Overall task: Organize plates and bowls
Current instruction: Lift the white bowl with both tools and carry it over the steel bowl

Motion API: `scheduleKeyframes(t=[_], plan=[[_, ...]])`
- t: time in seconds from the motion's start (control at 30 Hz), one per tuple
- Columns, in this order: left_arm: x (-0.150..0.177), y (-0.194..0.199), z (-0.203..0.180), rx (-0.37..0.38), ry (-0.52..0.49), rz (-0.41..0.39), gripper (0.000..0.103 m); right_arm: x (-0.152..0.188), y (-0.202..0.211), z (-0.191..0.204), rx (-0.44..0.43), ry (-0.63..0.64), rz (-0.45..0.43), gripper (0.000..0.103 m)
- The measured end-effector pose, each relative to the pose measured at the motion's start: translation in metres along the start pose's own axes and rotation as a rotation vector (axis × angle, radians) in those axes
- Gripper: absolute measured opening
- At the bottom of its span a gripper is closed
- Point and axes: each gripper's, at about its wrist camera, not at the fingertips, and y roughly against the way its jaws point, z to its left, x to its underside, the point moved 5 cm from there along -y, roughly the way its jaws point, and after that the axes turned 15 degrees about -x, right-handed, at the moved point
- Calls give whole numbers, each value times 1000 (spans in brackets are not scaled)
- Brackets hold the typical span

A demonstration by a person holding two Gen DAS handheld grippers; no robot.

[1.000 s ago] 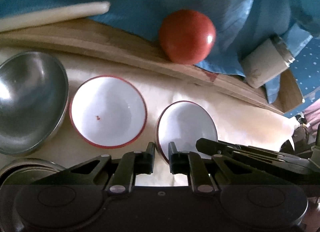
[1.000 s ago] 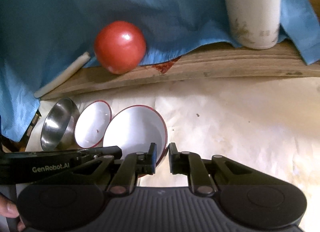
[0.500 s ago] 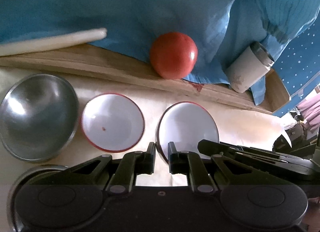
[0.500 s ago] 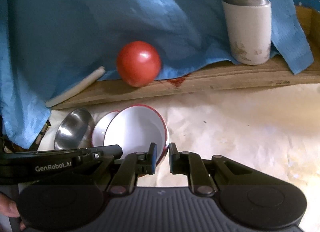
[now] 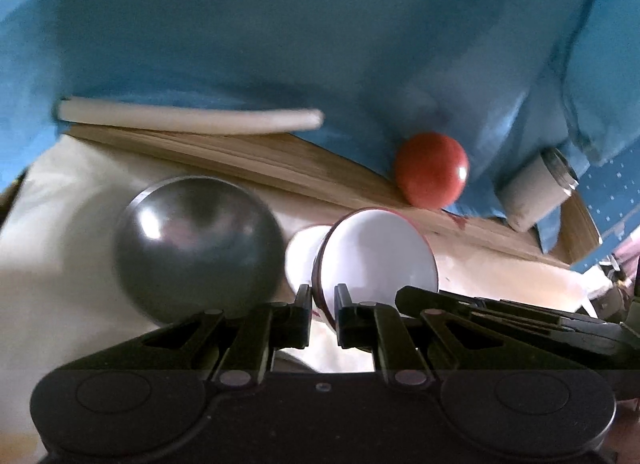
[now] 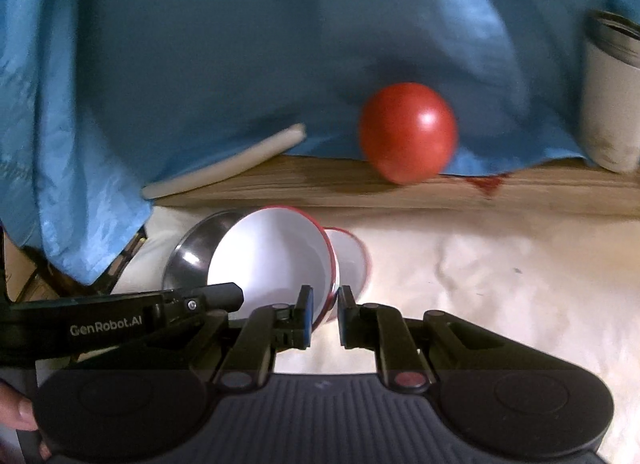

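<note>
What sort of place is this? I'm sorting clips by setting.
Probably a makeshift home kitchen surface: red-rimmed white bowls and a steel bowl sit on a pale cloth, with a tomato on a wooden board before a draped blue sheet.

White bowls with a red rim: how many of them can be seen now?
2. One red-rimmed bowl is held tilted by both grippers, left and right; the second bowl sits behind it, mostly hidden, beside the steel bowl.
</note>
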Motion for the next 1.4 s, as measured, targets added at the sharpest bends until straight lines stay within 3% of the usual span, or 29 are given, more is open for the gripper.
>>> scheduleKeyframes(t=[0.53, 1.4], plan=[[-11, 9, 65, -66, 103, -47, 12, -11, -45, 49, -37, 83, 50, 14], [-16, -16, 97, -131, 149, 12, 12, -10, -96, 60, -21, 84, 132, 15]])
